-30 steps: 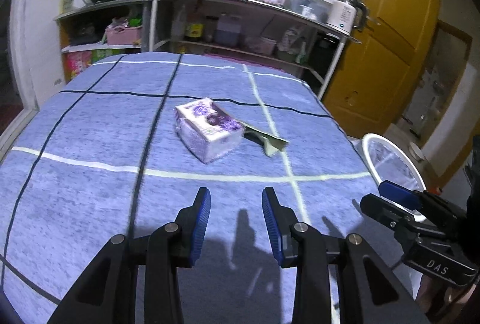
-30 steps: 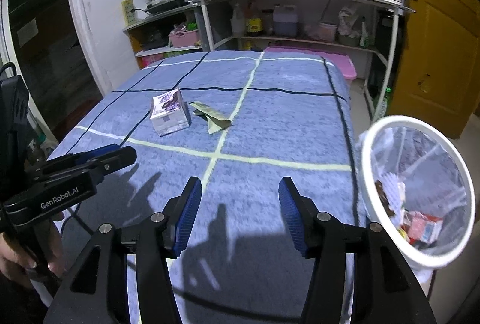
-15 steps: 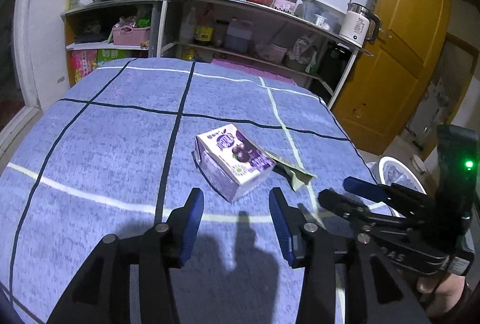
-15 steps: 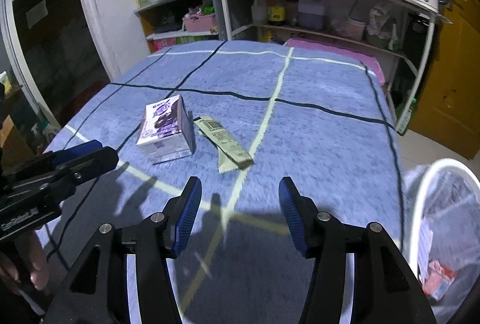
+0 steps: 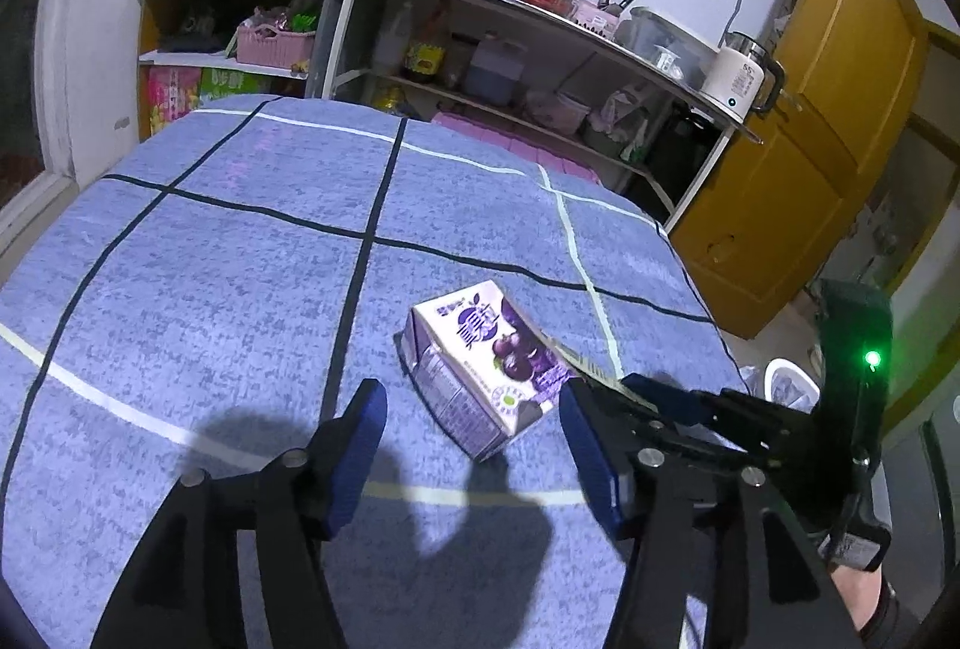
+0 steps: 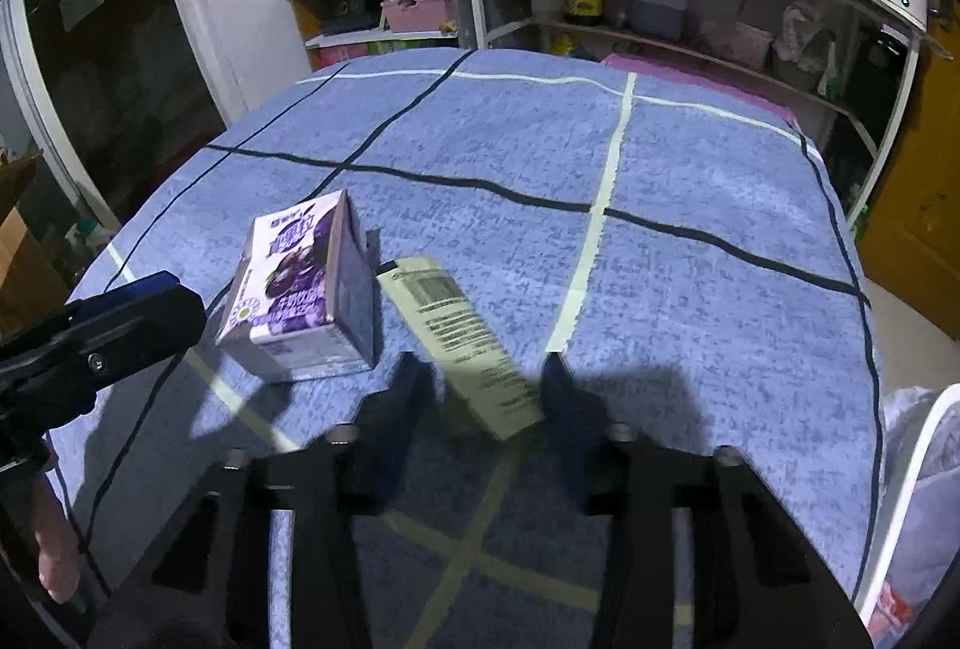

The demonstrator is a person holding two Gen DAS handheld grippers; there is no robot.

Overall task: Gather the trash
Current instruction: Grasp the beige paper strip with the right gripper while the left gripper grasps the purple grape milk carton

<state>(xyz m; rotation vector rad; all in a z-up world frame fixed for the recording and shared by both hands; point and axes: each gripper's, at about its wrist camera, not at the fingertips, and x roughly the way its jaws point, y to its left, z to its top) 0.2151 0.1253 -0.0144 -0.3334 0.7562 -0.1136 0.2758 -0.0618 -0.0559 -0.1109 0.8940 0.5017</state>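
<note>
— Lying on the blue checked cloth, that purple carton, with the flat yellowish wrapper just beside it?

— Yes. The right gripper straddles the wrapper's near end; its jaws have just been closing, and I see no pinch yet. The left gripper has been opening, wide apart, in front of the carton. The white-rimmed bin stands at the table's right edge.

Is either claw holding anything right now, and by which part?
Nothing held. Left claw gapes before the purple carton; right claw straddles the flat wrapper's near end, closing.
</note>
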